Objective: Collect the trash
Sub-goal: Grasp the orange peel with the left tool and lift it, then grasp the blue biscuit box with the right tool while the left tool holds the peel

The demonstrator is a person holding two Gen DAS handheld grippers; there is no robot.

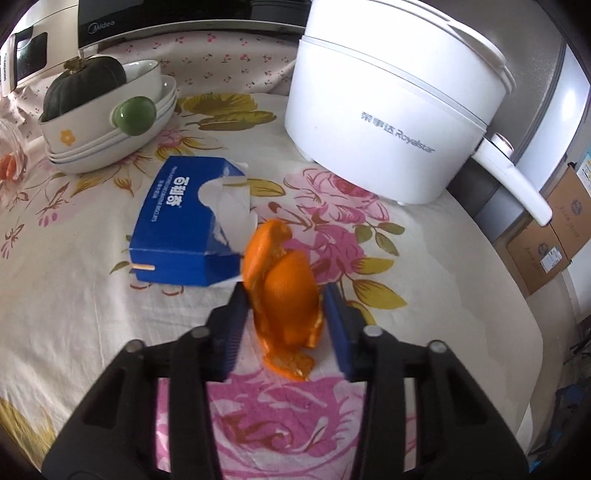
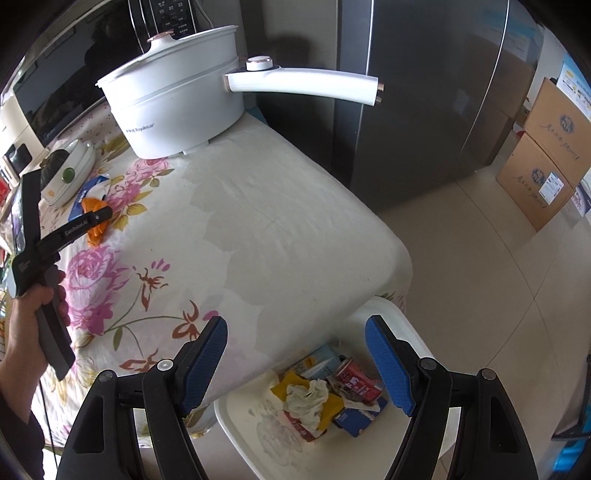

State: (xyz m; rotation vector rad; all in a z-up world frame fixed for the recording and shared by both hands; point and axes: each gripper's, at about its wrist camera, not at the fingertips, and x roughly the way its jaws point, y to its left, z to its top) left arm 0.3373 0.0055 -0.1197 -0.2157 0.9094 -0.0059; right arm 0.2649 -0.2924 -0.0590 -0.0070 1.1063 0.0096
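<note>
Left gripper (image 1: 284,314) fingers narrow around orange peel (image 1: 282,291); right gripper (image 2: 295,365) fingers wide beyond table edge (image 2: 384,236).

The peel (image 1: 284,295) hides part of the cloth (image 1: 74,295) behind it, and whether the left gripper's (image 1: 286,299) right pad touches it cannot be told. The microwave (image 1: 166,18) is cut off by the top edge. The tablecloth hides the bin's (image 2: 399,317) near corner. The can's (image 2: 356,378) label is too small to read. The fridge (image 2: 424,92) runs past the top edge.
</note>
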